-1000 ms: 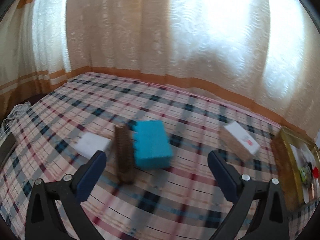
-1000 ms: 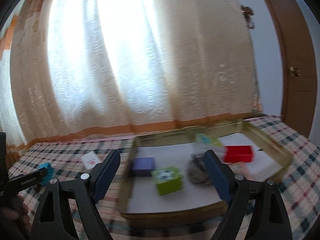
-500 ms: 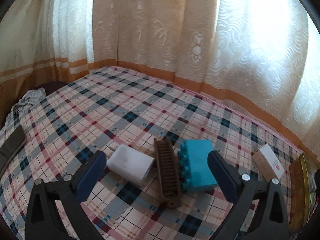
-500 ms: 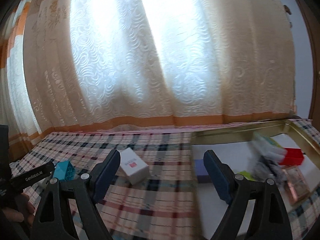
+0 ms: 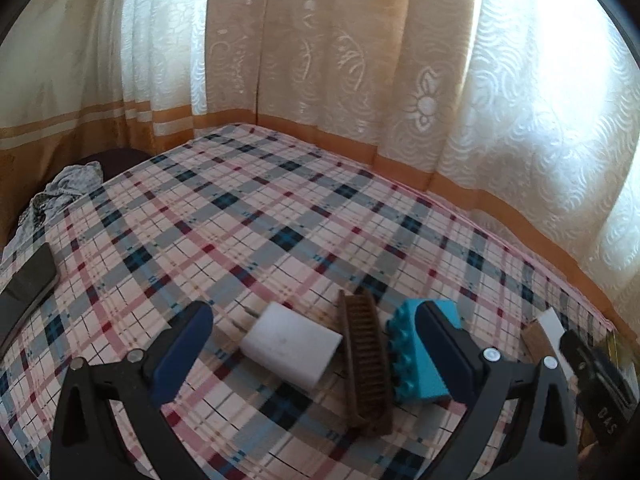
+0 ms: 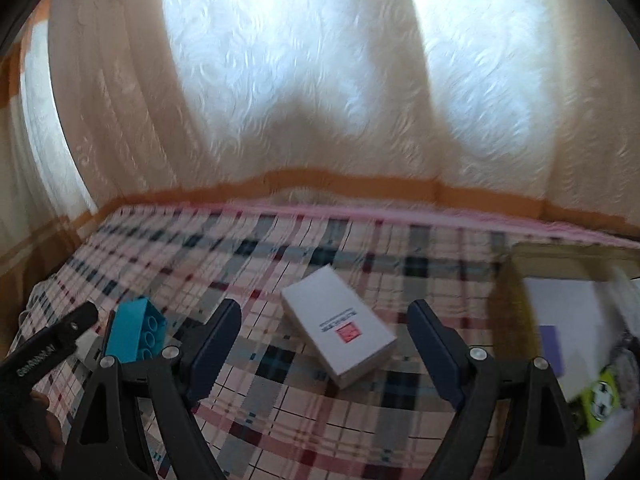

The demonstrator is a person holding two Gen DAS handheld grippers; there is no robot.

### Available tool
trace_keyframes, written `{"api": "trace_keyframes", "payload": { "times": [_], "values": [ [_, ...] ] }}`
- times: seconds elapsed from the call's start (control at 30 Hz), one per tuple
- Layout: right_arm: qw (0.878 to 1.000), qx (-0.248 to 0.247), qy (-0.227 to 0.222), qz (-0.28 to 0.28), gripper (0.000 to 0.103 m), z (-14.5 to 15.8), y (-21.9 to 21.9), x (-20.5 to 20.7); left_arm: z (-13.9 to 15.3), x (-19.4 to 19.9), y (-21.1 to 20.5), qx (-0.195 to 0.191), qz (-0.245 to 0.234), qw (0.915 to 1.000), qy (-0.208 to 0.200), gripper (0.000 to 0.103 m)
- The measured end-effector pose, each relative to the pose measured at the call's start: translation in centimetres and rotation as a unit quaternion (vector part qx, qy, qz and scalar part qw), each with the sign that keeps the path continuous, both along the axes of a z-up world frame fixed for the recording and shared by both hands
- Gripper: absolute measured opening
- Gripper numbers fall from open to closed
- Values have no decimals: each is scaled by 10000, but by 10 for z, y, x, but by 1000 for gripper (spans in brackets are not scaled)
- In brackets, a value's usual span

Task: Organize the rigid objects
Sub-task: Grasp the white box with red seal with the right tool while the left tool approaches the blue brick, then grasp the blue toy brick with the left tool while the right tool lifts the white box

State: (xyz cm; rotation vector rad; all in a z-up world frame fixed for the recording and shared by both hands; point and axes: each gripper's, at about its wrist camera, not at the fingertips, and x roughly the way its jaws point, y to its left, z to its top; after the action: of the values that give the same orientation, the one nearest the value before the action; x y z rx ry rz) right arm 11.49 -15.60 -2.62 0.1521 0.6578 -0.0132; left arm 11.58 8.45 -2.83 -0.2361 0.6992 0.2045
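Nearest in the left wrist view, the left gripper (image 5: 314,350) hangs just above the plaid tablecloth (image 5: 248,220) with its two blue-padded fingers spread wide and nothing between them. Three things lie side by side just past the fingertips: one white block (image 5: 291,347), one brown brush (image 5: 366,356) lying bristles up just beside it, and one teal toy brick (image 5: 420,354), partly hidden behind the right finger. Farther to the right, one white carton (image 5: 554,334) shows only as a strip at the frame edge. At the far left edge of the cloth lie one dark flat device (image 5: 28,284) and one crumpled grey cloth (image 5: 64,188).

In the right wrist view, the right gripper (image 6: 324,346) is likewise wide open and empty. One white carton (image 6: 338,330) with a red mark lies flat on the cloth just ahead, between the fingers. To the right, one gold-rimmed tray (image 6: 516,300) holds several blurred items; their count is unclear. One curtain (image 6: 320,80) hangs behind the table.
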Motion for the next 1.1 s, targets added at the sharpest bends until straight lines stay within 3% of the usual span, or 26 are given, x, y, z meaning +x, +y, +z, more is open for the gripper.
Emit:
{"api": "trace_keyframes", "payload": {
  "times": [0.23, 0.43, 0.53, 0.67, 0.8, 0.97, 1.1],
  "values": [
    [9986, -162, 424, 260, 82, -11, 5, 25, 2, 4, 5, 83, 69, 9999, 29, 102],
    [9943, -216, 979, 364, 61, -25, 4, 44, 0, 6, 0, 99, -30, 9999, 46, 102],
    [9935, -386, 981, 441, 59, -25, 9, 45, 0, 6, -12, 154, -220, 9996, 44, 102],
    [9923, -616, 994, 409, 44, -25, 10, 43, 2, 6, -26, 159, -482, 9987, -64, 101],
    [9931, -593, 985, 213, 43, -25, 2, 42, 1, 8, -43, 65, -791, 9968, -97, 96],
    [9971, -331, 634, -255, 43, -16, -19, 33, 1, 10, -70, 551, -1009, 9933, -110, 93],
    [9974, -364, 519, -345, 43, -13, -21, 31, -7, 23, -81, 621, -1014, 9927, 178, 81]
  ]
}}
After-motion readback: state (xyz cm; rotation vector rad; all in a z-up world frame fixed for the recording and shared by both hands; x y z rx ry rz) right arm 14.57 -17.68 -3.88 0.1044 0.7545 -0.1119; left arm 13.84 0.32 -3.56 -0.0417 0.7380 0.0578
